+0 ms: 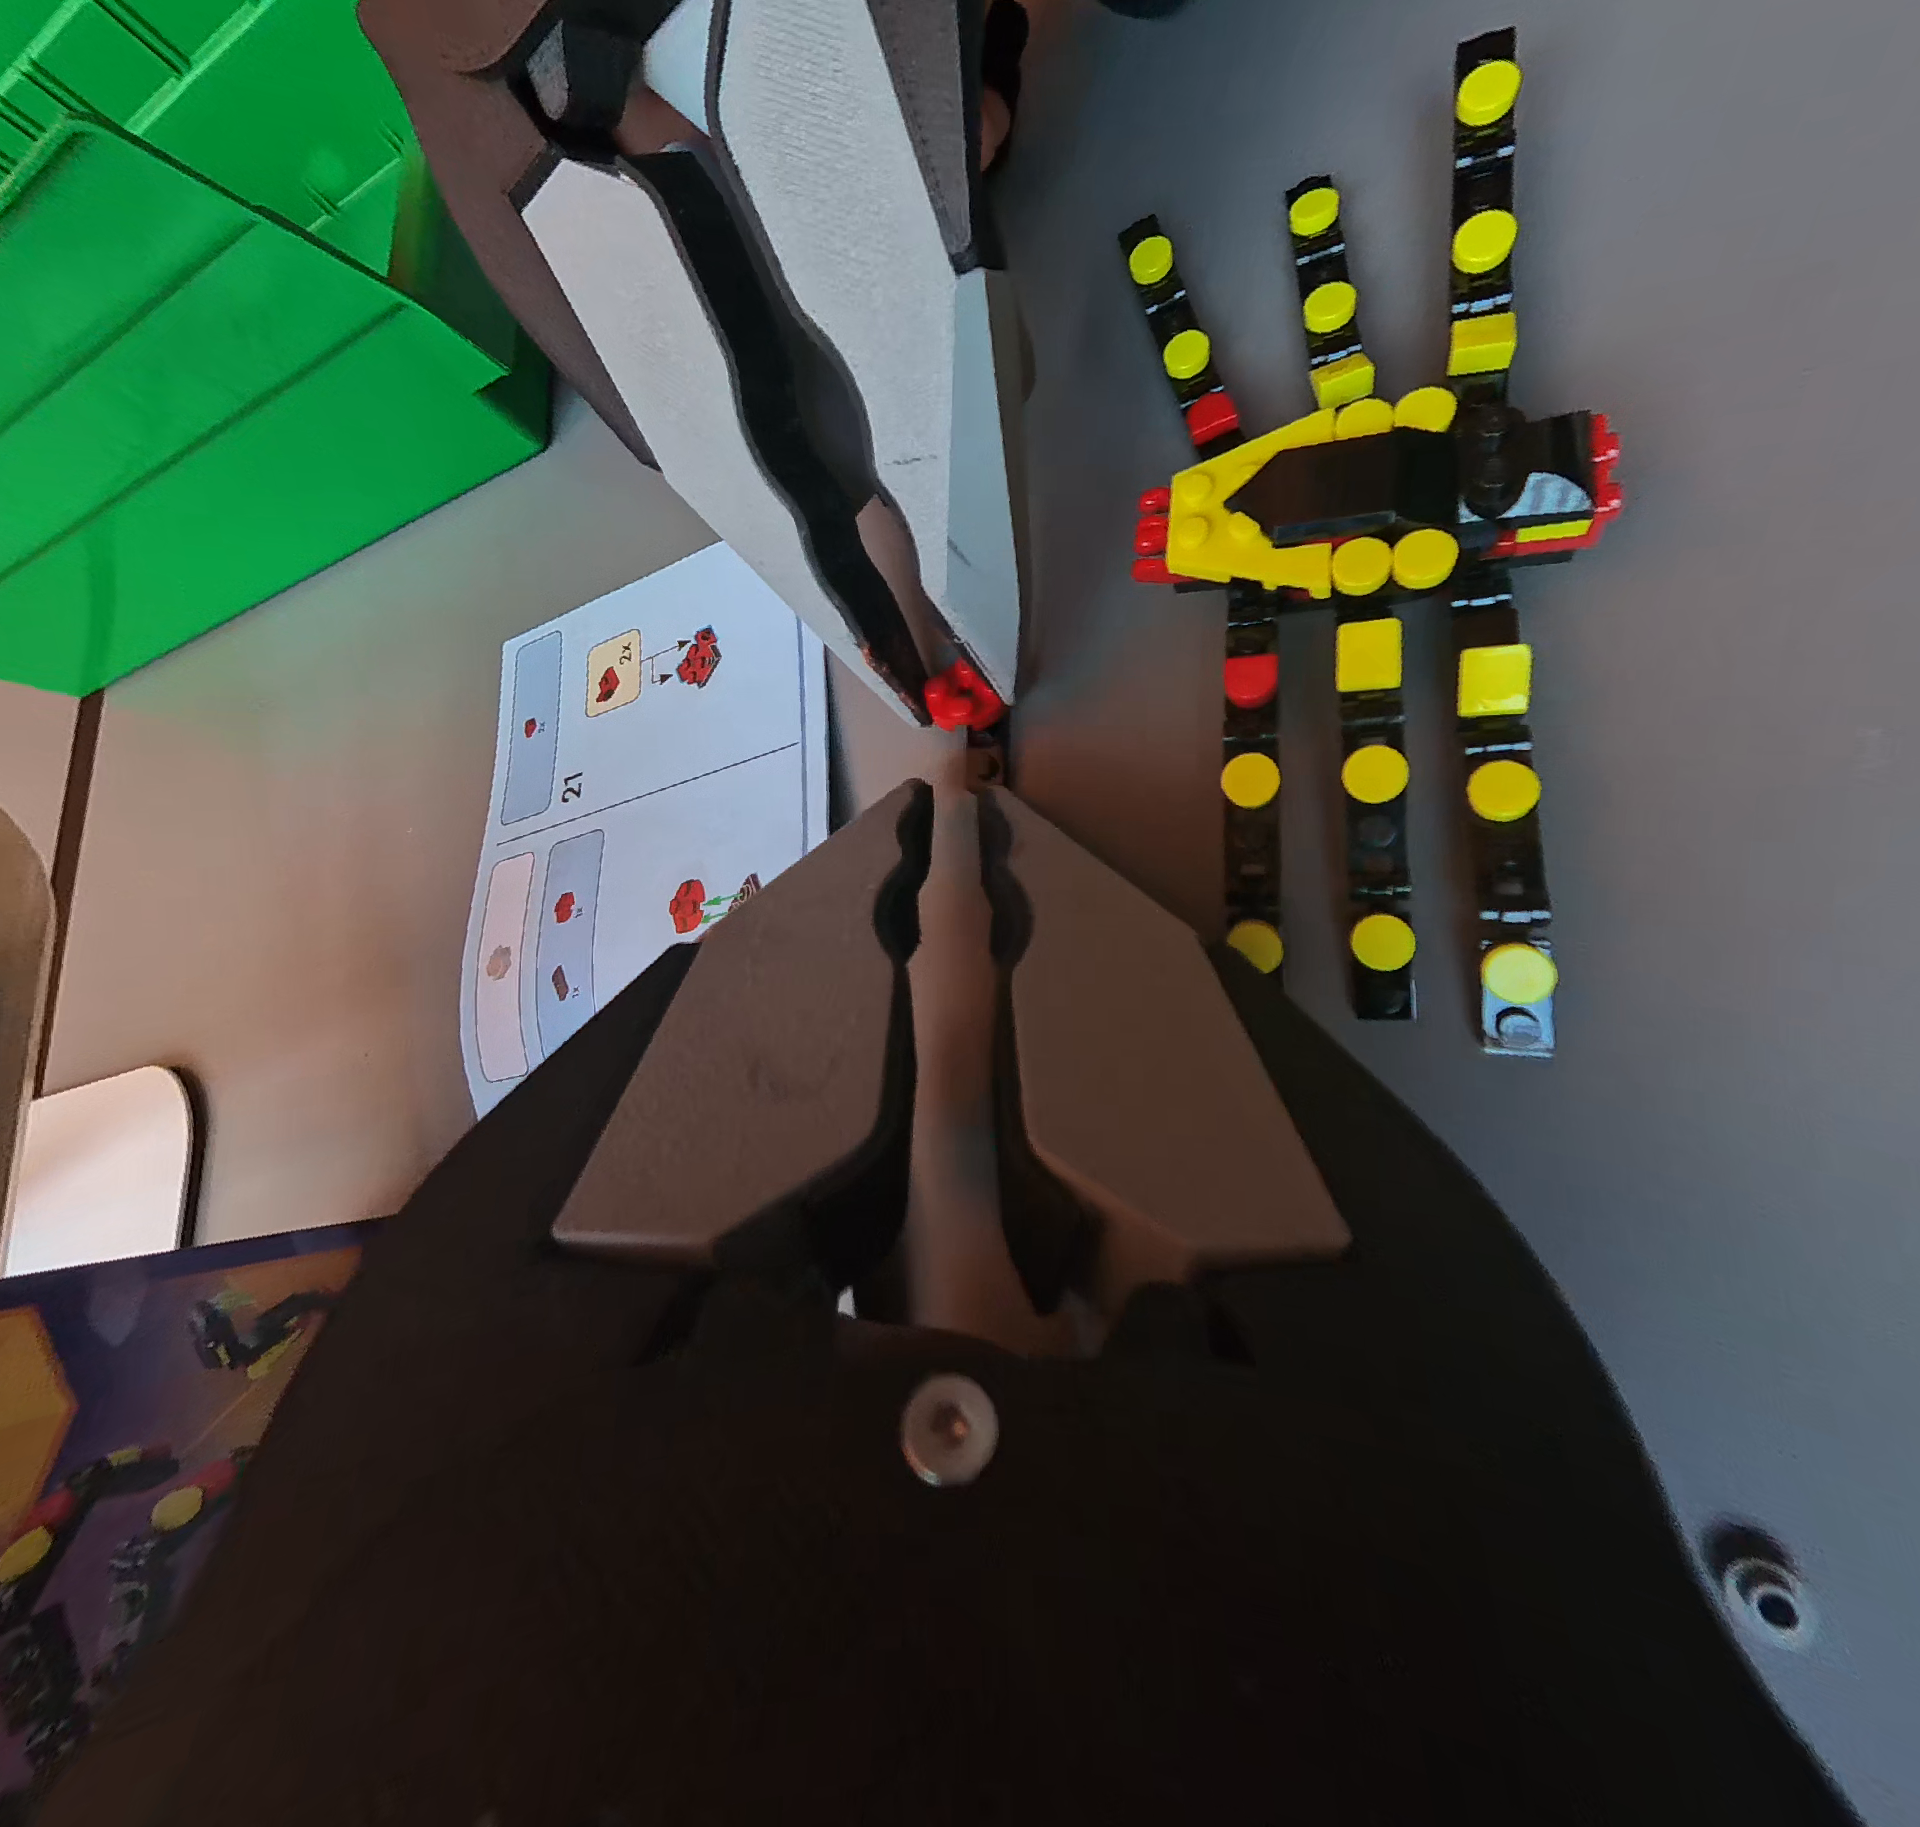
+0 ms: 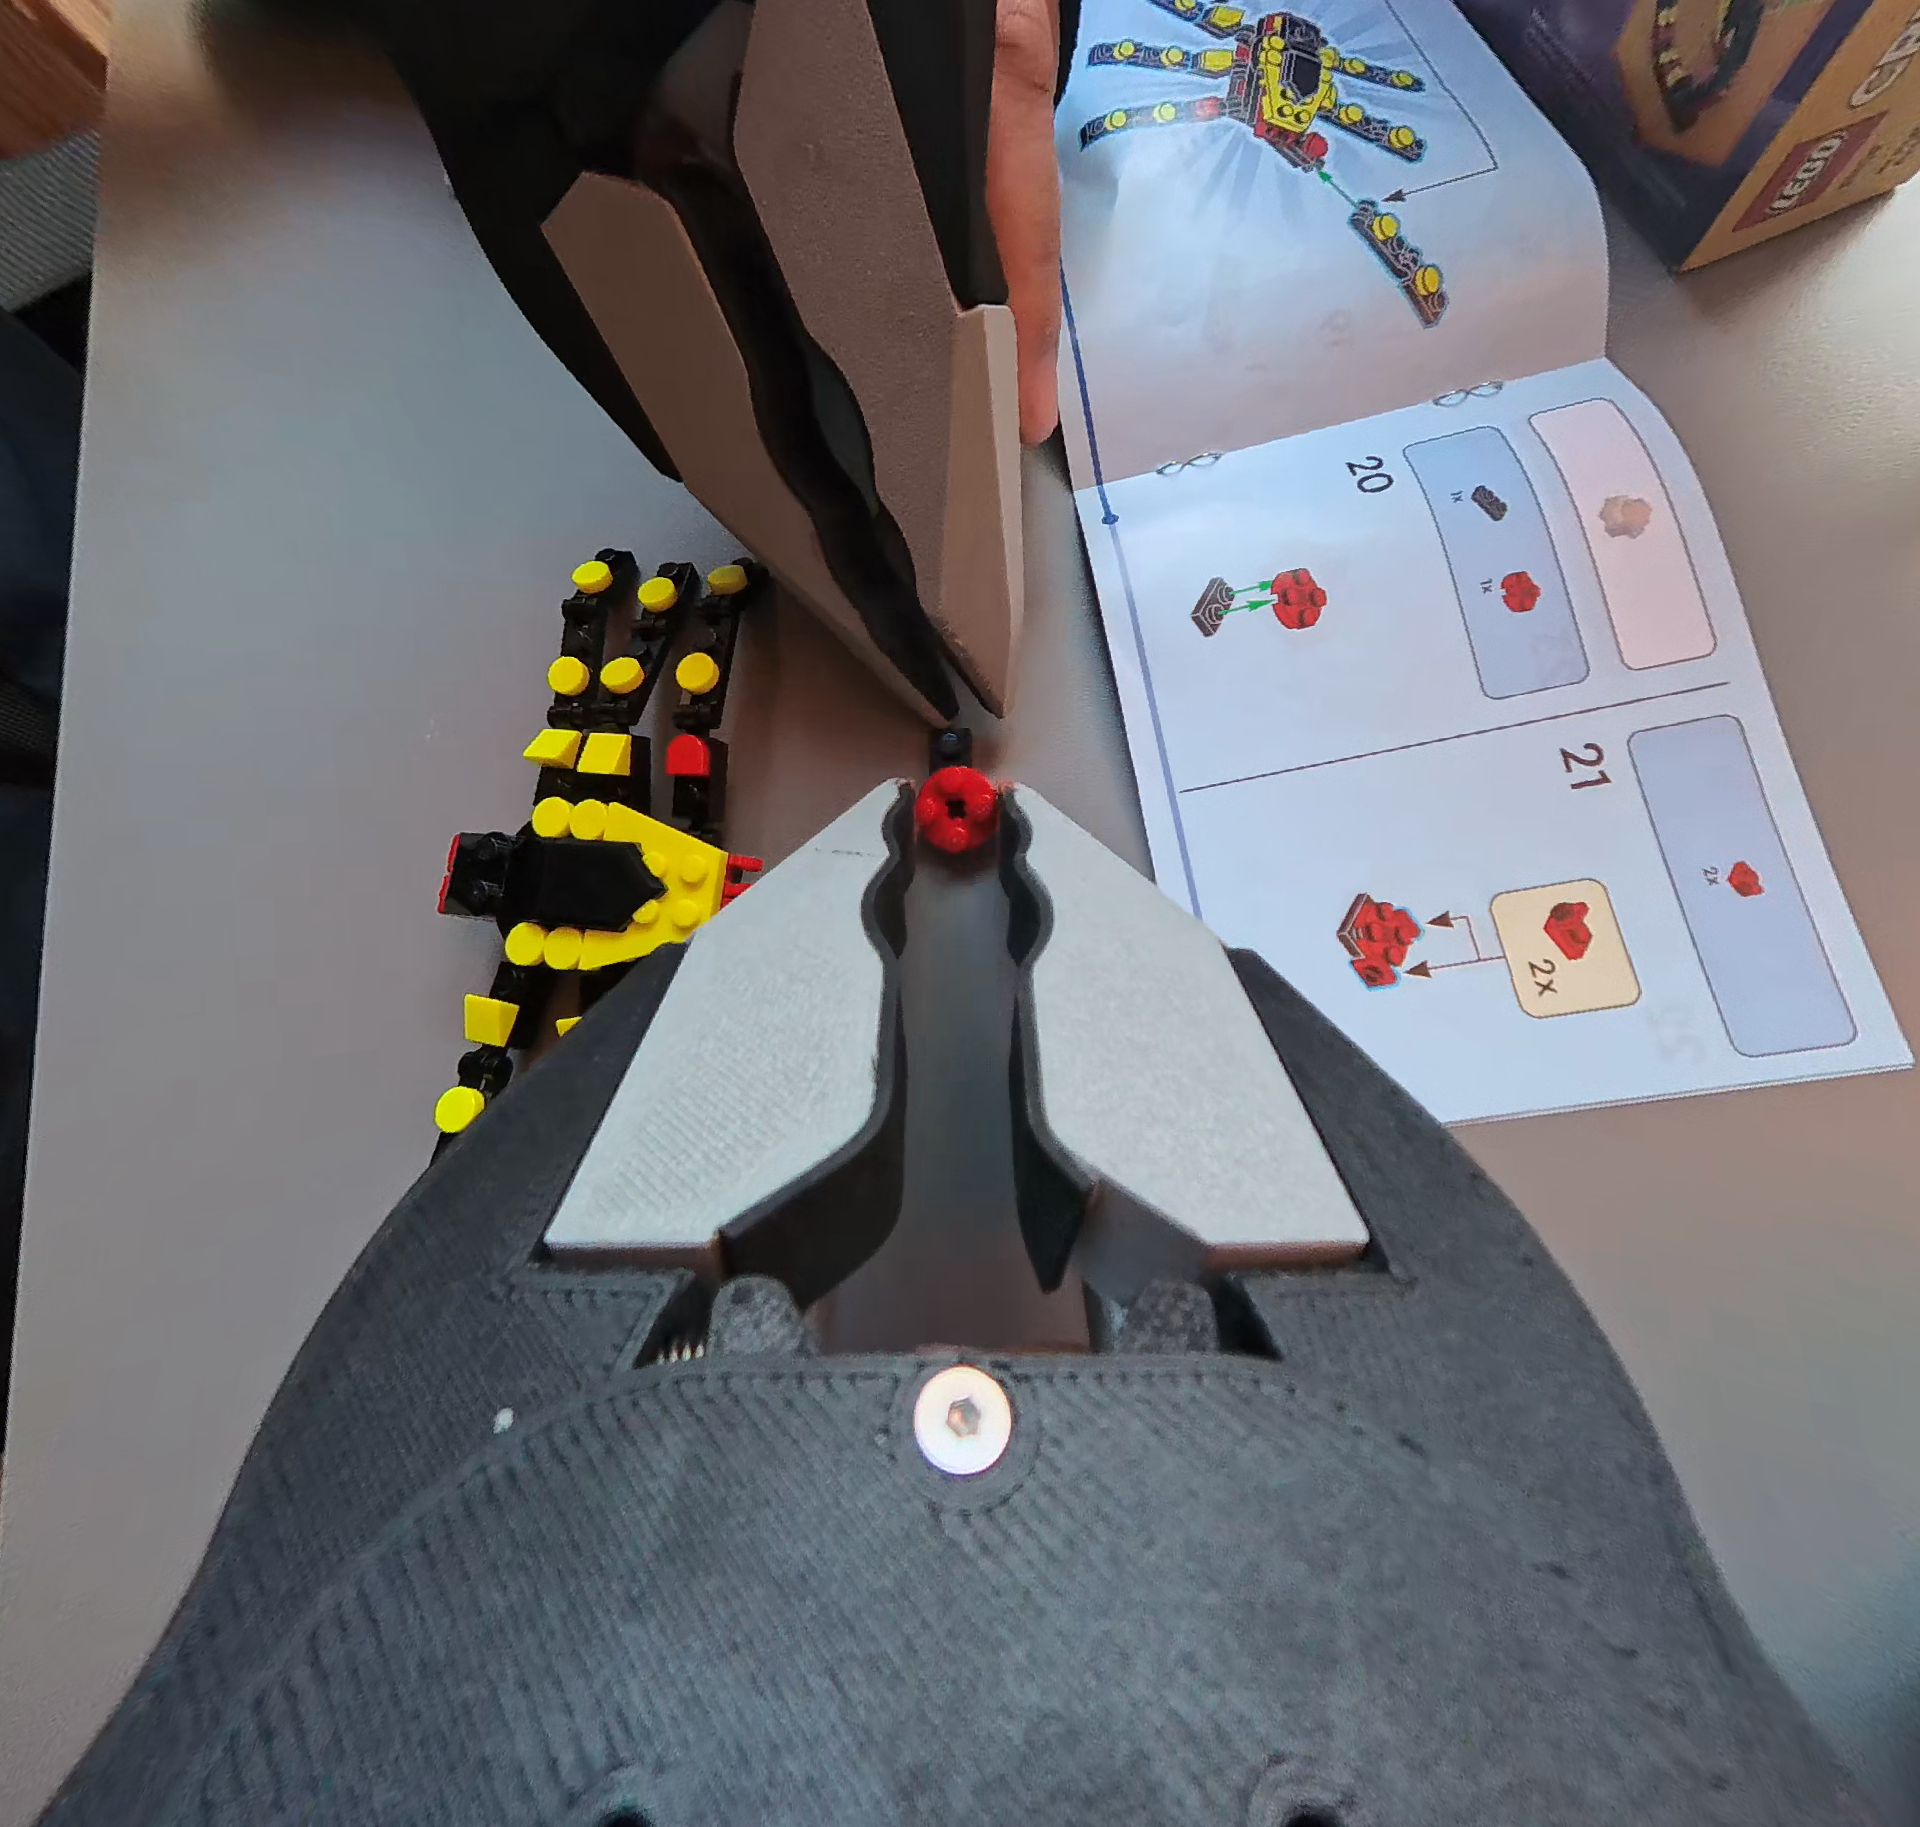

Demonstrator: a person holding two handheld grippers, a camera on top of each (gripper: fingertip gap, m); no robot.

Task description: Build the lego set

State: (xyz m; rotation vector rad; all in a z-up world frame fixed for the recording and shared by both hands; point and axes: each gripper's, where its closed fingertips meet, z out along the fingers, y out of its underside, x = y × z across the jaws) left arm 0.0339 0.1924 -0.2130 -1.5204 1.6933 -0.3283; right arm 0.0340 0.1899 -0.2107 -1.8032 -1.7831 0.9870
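1. Far left in your left wrist view there's a bright green plastic bin (image 1: 208, 323), with the purple-and-yellow cardboard set box (image 1: 125, 1465) below it, both on the grey table (image 1: 1714, 1258).
2. Next comes the open paper instruction booklet (image 1: 644, 842), lying flat.
3. In the middle your two grippers meet tip to tip. Your left gripper (image 1: 951, 795) has its jaws nearly together on a tiny black lego piece (image 2: 952, 741). Your right gripper (image 2: 956, 801) pinches a small round red lego brick (image 2: 955, 809), jaws narrow. The two pieces look to be touching or just about.
4. On the right sits the black, yellow and red lego spider build (image 1: 1371, 499), six legs spread flat on the table, apart from both grippers.
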